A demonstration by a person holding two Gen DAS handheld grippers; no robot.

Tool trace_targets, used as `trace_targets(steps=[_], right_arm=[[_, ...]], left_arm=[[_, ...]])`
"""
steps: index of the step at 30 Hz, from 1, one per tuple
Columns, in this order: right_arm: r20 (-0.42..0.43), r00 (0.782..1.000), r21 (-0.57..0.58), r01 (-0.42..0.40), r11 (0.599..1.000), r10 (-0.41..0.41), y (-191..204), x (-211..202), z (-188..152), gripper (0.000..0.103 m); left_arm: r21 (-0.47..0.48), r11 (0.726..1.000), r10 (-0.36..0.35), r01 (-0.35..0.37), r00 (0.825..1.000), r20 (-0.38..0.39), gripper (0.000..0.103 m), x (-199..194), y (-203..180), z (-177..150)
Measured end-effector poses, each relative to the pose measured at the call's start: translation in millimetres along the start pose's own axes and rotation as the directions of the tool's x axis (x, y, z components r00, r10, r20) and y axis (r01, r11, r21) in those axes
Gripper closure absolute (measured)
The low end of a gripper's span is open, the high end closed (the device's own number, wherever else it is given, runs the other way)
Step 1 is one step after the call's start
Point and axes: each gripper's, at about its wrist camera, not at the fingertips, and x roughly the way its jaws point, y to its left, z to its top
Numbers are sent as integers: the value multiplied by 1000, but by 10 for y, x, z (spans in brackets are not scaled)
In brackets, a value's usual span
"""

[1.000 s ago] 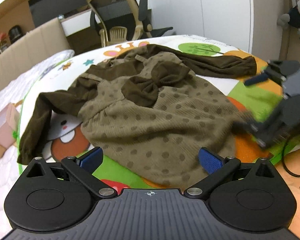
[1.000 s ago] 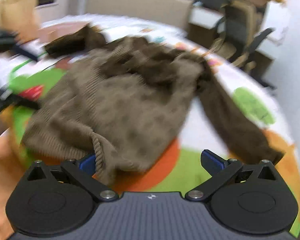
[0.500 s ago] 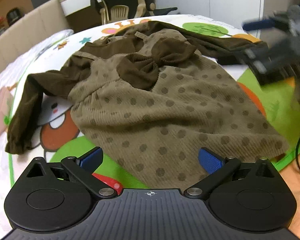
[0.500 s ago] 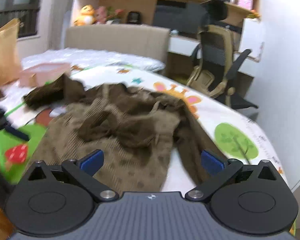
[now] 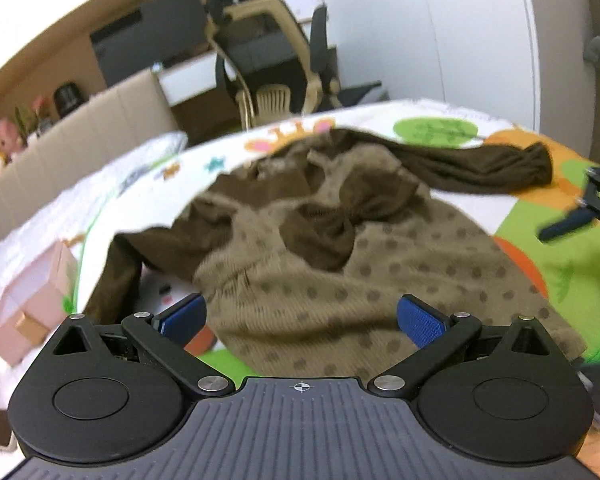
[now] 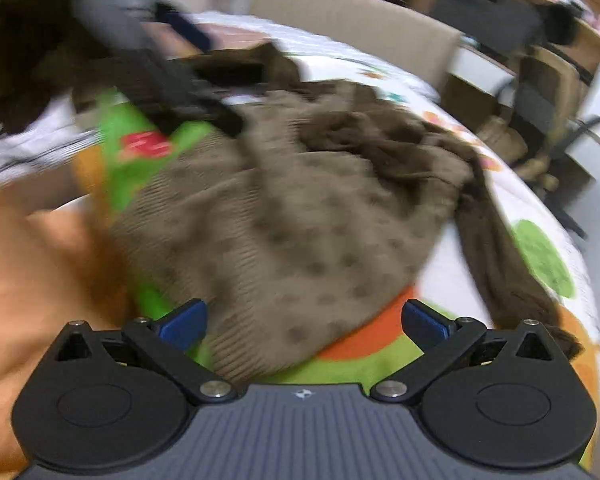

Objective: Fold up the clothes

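**Blur and cut-offs**

The right wrist view is smeared by motion: the dress shows only vague dots, and the left tongs at upper left are a dark streak whose opening cannot be told. In the left wrist view the right tongs are cut by the right edge. The dress hem runs under the camera body in both views.

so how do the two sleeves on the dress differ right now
The right sleeve lies stretched out almost straight across the mat; the left sleeve bends and droops toward the pink box. The right sleeve's cuff shows plainly, while the left sleeve's end is hidden behind the left gripper. Both are plain dark brown, without dots.
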Motion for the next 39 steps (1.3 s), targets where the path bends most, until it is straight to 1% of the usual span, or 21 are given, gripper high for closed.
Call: trace_targets(steps=[1, 3, 5, 9, 11, 14, 16, 18, 20, 21, 25, 27, 28, 29, 30, 31, 33, 35, 37, 39], right_arm=[[7, 1000, 21, 27, 999, -27, -50, 32, 36, 0], [9, 998, 67, 56, 996, -57, -167, 99, 114, 0], [1, 999, 109, 52, 993, -53, -256, 157, 157, 0], [-5, 998, 141, 56, 988, -56, -286, 226, 177, 0], [7, 998, 155, 64, 986, -65, -293, 238, 205, 0], [41, 994, 170, 97, 981, -105, -348, 244, 286, 0], [65, 987, 182, 133, 974, -147, -397, 239, 353, 1], [81, 981, 204, 156, 966, -175, -465, 231, 418, 4], [96, 974, 227, 178, 958, -204, -533, 224, 483, 4], [102, 973, 233, 177, 956, -205, -555, 223, 503, 4], [102, 975, 222, 170, 960, -197, -540, 217, 497, 4], [97, 978, 212, 160, 964, -183, -515, 178, 458, 4], [97, 983, 197, 137, 971, -158, -498, 126, 417, 4], [96, 987, 183, 114, 977, -133, -480, 74, 377, 4], [94, 990, 168, 90, 982, -107, -462, 22, 336, 4], [88, 994, 143, 51, 988, -64, -423, -26, 285, 4], [67, 998, 86, -17, 996, 11, -321, -101, 185, 0], [34, 998, 19, -60, 998, 60, -183, -130, 96, 0], [-1, 998, -49, -67, 997, 67, -30, -79, 40, 0], [-10, 999, -87, -38, 995, 37, 56, 24, 43, 0]], left_arm=[[0, 1000, -1, 1, 1000, -1, 0, -3, -2, -2], [0, 1000, -3, 3, 1000, -2, 0, -8, -7, -6], [1, 1000, -6, 6, 1000, -4, 0, -13, -12, -11], [1, 1000, -10, 10, 1000, -7, 0, -23, -22, -19], [1, 1000, -12, 12, 1000, -9, 0, -28, -27, -24], [2, 1000, -23, 23, 1000, -20, 0, -10, -47, -27], [2, 999, -32, 32, 999, -29, 0, 5, -59, -24], [2, 999, -46, 46, 998, -37, 0, 23, -71, -22], [7, 998, -64, 65, 997, -52, 0, 70, -102, -40], [10, 997, -73, 74, 996, -59, 0, 94, -118, -49], [20, 993, -112, 115, 985, -131, 0, 324, -218, -152], [22, 992, -119, 122, 984, -133, 0, 354, -231, -189], [26, 992, -118, 122, 985, -127, 0, 347, -213, -192], [31, 993, -105, 110, 987, -123, 0, 345, -194, -188], [36, 996, -79, 83, 990, -117, 0, 352, -164, -182], [37, 998, -53, 57, 992, -115, 0, 375, -123, -170], [20, 1000, 0, 3, 993, -119, 0, 462, -16, -134], [-15, 999, 33, -36, 991, -128, 0, 542, 96, -88], [-56, 997, 38, -46, 990, -136, 0, 587, 197, -46], [-76, 996, 28, -38, 991, -130, 0, 563, 251, -21]])
